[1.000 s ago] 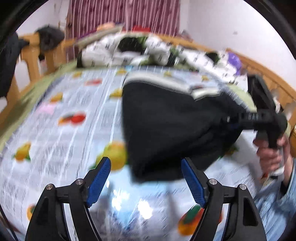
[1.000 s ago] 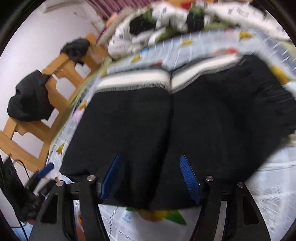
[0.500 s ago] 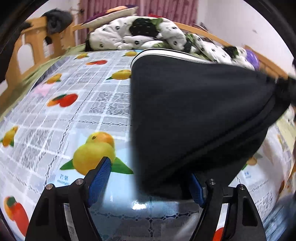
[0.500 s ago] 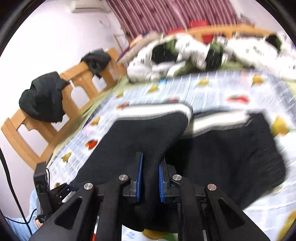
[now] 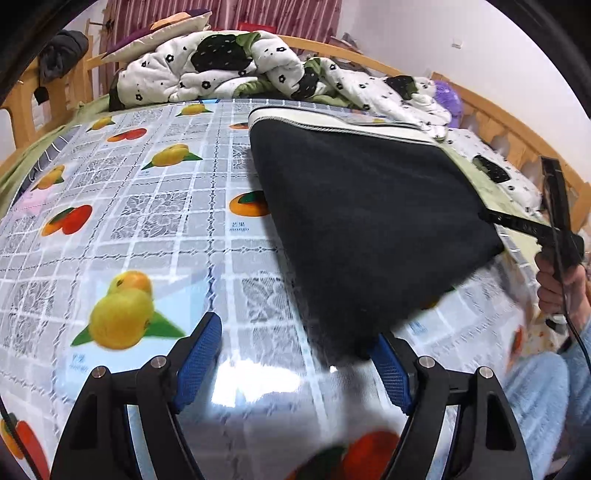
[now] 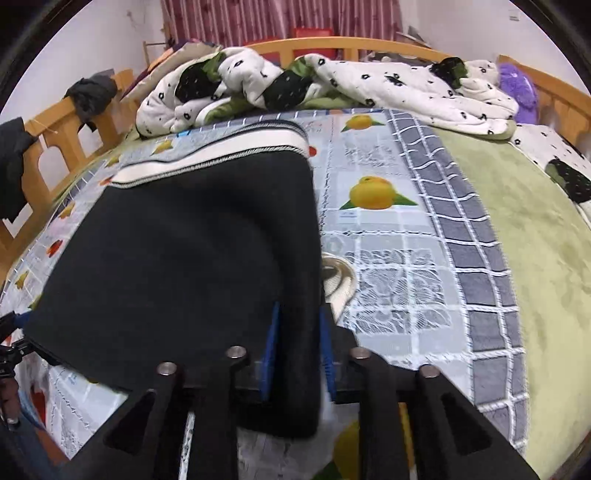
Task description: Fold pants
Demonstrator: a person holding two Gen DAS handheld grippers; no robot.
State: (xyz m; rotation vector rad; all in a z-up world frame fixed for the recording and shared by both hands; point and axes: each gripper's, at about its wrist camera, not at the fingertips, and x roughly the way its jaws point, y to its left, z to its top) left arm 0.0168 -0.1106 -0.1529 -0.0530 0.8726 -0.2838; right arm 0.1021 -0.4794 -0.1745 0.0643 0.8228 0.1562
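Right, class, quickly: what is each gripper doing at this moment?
Left gripper: open, holding nothing; pants edge lies by one finger.
Right gripper: shut on the pants.

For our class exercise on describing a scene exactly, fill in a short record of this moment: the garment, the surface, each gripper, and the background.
garment: black pants with a white striped waistband, lying doubled over
surface: fruit-print cloth spread on a green blanket
right gripper: shut on the near edge of the pants
left gripper: open, its right pad at the pants' near corner, nothing pinched
background: rumpled white flowered quilt, wooden bed rail, striped curtain
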